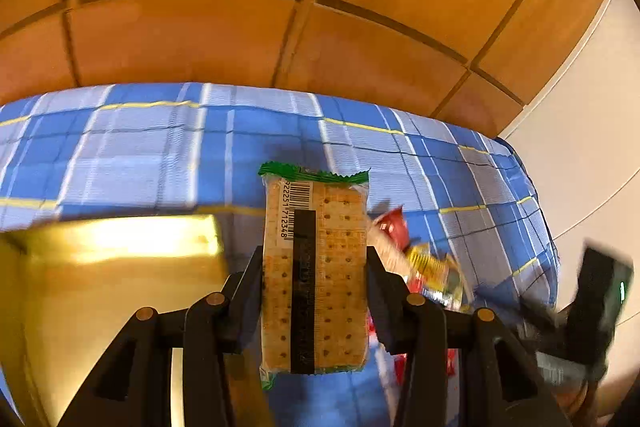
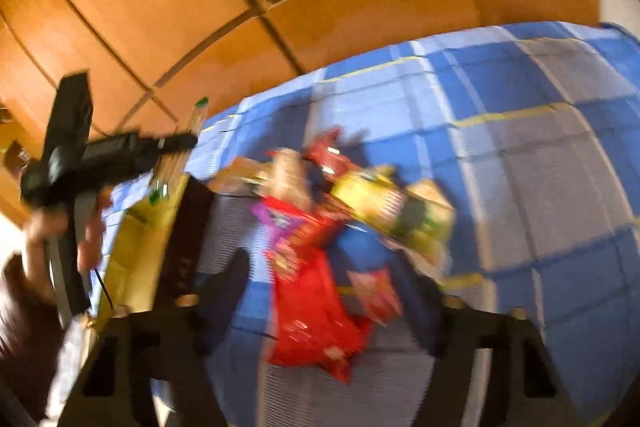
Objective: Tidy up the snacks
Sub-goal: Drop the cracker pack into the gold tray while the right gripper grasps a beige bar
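Cracker pack (image 1: 316, 275) clamped in left hand-held gripper (image 1: 316, 279), bound for yellow box (image 1: 112, 259); right hand-held gripper's (image 2: 320, 287) grip on red packet (image 2: 312, 311) unclear.

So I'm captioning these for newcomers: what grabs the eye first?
The clear-wrapped cracker packet with green ends, clamped upright in the left gripper beside a shiny gold box. Next, the red snack packet between the right gripper's fingers, with more snacks heaped on the blue checked cloth.

A clear glossy plastic wrapper covers the cracker pack (image 1: 316, 275), the checked cloth (image 1: 160, 147) looks woven and matt, the gold box (image 1: 112, 267) shines, and the floor tiles (image 1: 200, 39) gleam smooth.
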Tool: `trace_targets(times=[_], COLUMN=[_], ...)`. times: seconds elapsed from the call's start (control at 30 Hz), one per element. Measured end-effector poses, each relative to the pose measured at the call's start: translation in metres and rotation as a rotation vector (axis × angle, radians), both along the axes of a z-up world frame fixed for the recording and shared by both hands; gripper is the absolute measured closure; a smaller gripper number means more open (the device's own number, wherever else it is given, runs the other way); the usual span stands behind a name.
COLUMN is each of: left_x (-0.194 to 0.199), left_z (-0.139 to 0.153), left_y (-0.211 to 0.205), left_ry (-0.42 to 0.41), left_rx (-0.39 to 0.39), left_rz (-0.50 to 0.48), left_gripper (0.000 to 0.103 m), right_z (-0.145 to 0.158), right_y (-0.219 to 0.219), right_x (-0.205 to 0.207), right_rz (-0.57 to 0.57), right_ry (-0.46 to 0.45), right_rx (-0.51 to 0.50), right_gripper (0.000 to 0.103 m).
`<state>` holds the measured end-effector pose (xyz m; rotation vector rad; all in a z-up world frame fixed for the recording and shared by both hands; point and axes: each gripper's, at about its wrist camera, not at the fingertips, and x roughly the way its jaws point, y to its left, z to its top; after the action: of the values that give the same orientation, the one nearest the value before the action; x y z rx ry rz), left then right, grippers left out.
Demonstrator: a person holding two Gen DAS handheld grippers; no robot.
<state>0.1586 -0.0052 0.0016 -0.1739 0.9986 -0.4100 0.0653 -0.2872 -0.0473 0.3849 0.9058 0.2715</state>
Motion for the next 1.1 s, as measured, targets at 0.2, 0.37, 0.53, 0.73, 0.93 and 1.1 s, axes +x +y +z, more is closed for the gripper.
trace_targets(times=[0.2,0.37,0.53,0.73,0.93,1.1], left_x=[-0.041,-0.047,-0.03,0.004,0.022,0.008], left_z=[-0.006,-0.042,-0.064,-0.068,-0.081,-0.073], left_y=[0.062,0.106,0.111,0.089,0.077,0.076], left_ry=[0.01,0.123,0.179,0.191,0.23,0.197], left_rx=[-0.062,-0.046,-0.071,-0.068,-0.001,-0.024], left_rz=[0.12,0.247,0.285,0.282,0.284,0.277], left_gripper=[0.057,0.057,0.057,0.056,0.055,0.044], right_z=[0.013,-0.016,-0.038,-0.049,-0.063,-0.059], right_y=[0.048,0.073,0.07,0.074,0.076,0.07], right_x=[0.056,0.109,0.124,0.123,0.133,0.126], right_rz=[0.178,0.238,0.227,0.266,0.253,0.232], right_ry=[-0.002,0.126,0.2,0.24,0.27,0.269], right_rx=[-0.093,-0.203,-0.223,-0.231,-0.248,-0.205], right_gripper=[0.043,0.058,0.074,0.073,0.072,0.073])
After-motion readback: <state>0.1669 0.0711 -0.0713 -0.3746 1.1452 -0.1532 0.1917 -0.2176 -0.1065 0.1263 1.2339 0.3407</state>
